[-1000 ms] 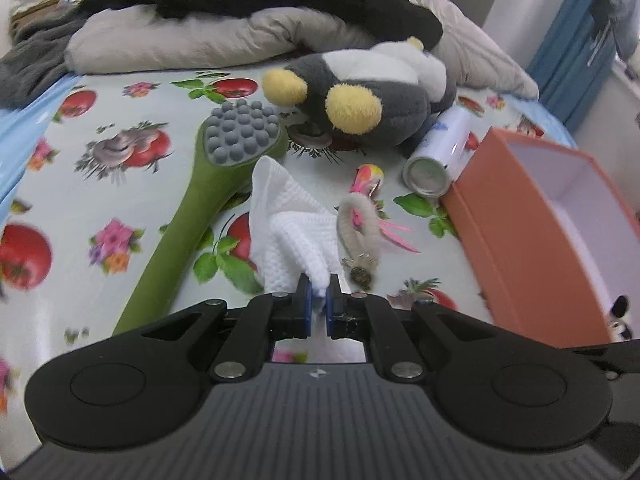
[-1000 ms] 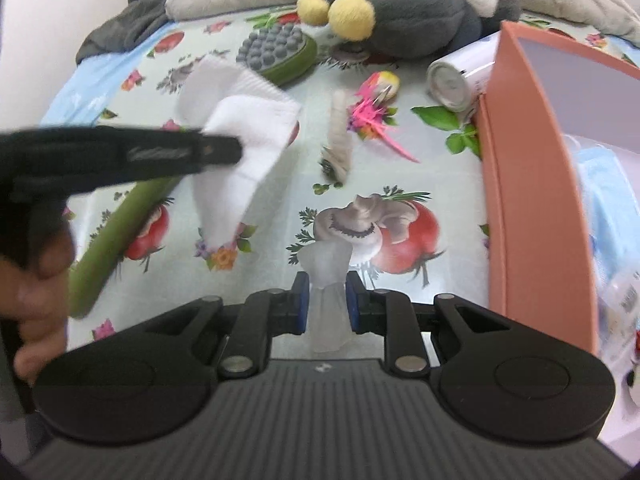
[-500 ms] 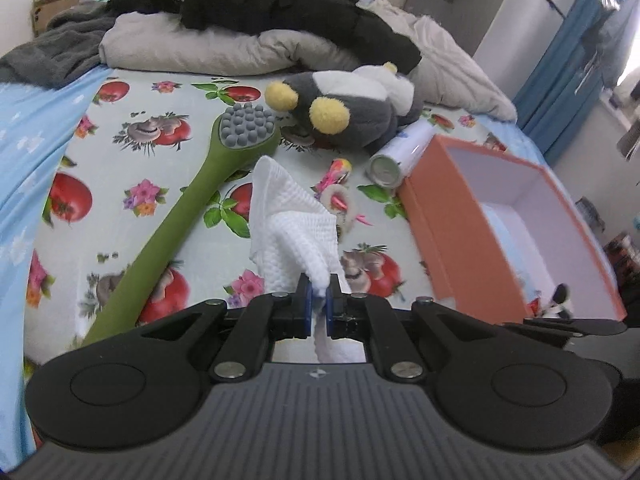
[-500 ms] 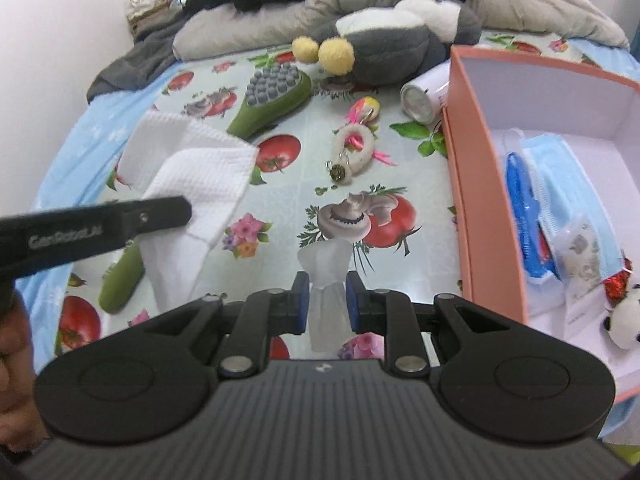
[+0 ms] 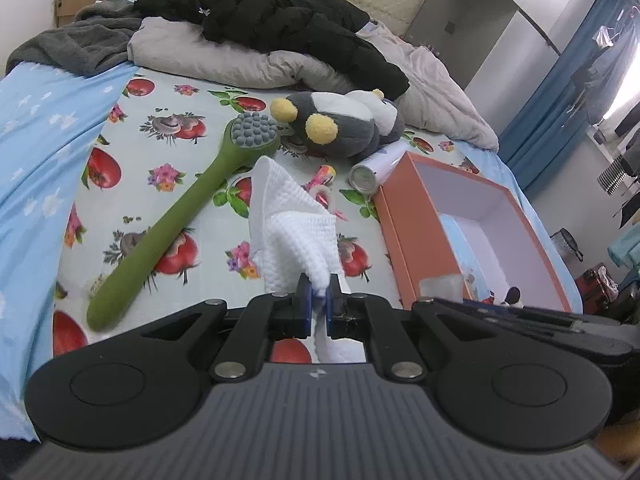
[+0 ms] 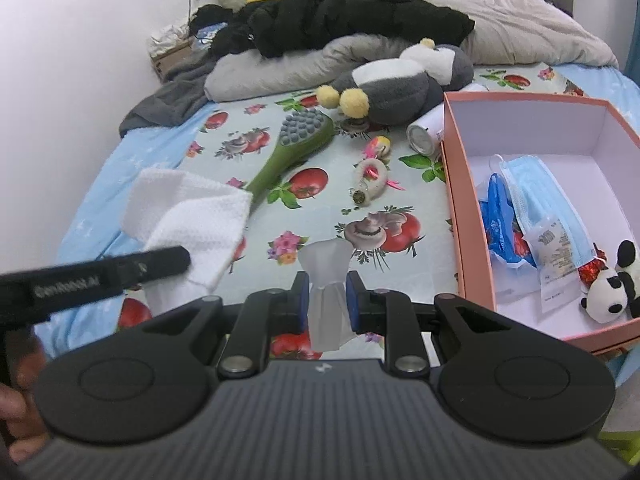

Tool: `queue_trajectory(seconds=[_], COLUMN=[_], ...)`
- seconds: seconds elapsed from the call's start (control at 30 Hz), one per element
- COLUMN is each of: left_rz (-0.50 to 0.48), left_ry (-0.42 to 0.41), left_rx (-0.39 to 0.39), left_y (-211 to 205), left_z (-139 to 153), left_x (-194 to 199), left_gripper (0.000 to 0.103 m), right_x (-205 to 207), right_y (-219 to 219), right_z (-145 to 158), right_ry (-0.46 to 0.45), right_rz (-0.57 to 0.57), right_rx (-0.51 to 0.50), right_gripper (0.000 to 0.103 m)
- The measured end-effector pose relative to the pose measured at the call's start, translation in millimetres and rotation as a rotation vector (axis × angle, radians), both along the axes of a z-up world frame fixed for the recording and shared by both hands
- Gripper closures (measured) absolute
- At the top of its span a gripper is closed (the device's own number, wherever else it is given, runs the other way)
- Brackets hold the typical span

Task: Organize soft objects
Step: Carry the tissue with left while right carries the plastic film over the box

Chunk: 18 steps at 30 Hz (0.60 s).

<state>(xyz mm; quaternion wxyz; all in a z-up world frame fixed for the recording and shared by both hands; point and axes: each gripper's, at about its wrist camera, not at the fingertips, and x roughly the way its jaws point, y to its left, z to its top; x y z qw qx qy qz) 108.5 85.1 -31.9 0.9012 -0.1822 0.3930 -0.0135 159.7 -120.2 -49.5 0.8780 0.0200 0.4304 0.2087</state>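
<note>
My left gripper (image 5: 317, 294) is shut on a corner of a white waffle-weave cloth (image 5: 292, 220), which hangs above the flowered bed cover. The same cloth (image 6: 192, 212) shows at the left of the right wrist view, beside the left gripper's black finger. My right gripper (image 6: 325, 284) is shut on a small translucent white soft piece (image 6: 325, 264), held in the air left of the orange box (image 6: 468, 216). On the bed lie a grey-and-white plush penguin (image 5: 340, 128), a pink-feathered ring toy (image 6: 370, 178) and a green massage brush (image 5: 180, 220).
The orange box holds a blue face mask (image 6: 536, 196), a blue packet and a small panda plush (image 6: 608, 292). A white can (image 5: 374, 170) lies by the box's far corner. Pillows, a grey blanket and black clothes are piled at the head of the bed.
Both grippers have risen and drawn back from the bed, each keeping its hold. The cloth has come up with the left one, and the box's inside now shows.
</note>
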Motion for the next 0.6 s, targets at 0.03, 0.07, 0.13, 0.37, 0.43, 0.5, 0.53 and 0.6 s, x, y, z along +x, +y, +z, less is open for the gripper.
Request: queue_trajectory(seconds=[0.03, 0.07, 0.13, 0.37, 0.43, 0.5, 0.53, 0.6], left_rz=[0.002, 0.004, 0.004, 0.004, -0.002, -0.014, -0.024, -0.044], left_ry=[-0.005, -0.008, -0.015, -0.049, -0.06, -0.07, -0.076, -0.089], left_rx=[-0.001, -0.004, -0.006, -0.014, -0.012, -0.017, -0.018, -0.019], left_y=[-2, -3, -5, -10, -12, -15, -17, -24], left_z=[1, 3, 6, 18, 22, 26, 28, 33], left_x=[-5, -10, -19, -39, -40, -41, -41, -40], left_gripper=[0.095, 0.095, 0.095, 0.095, 0.095, 0.095, 0.095, 0.095], right_x=[-4, -7, -13, -30, -34, -36, -38, -39], right_y=[-1, -1, -3, -10, -12, -15, -18, -24], right_z=[2, 4, 7, 17, 22, 27, 30, 34], right_ry=[-0.006, -0.01, -0.016, -0.038, -0.054, -0.068, -0.074, -0.085], right_rz=[0.002, 0.003, 0.005, 0.007, 0.004, -0.005, -0.014, -0.03], right_rx=[-0.001, -0.001, 0.001, 0.009, 0.01, 0.009, 0.011, 0.015], right_gripper=[0.08, 0.08, 0.08, 0.08, 0.08, 0.08, 0.08, 0.08])
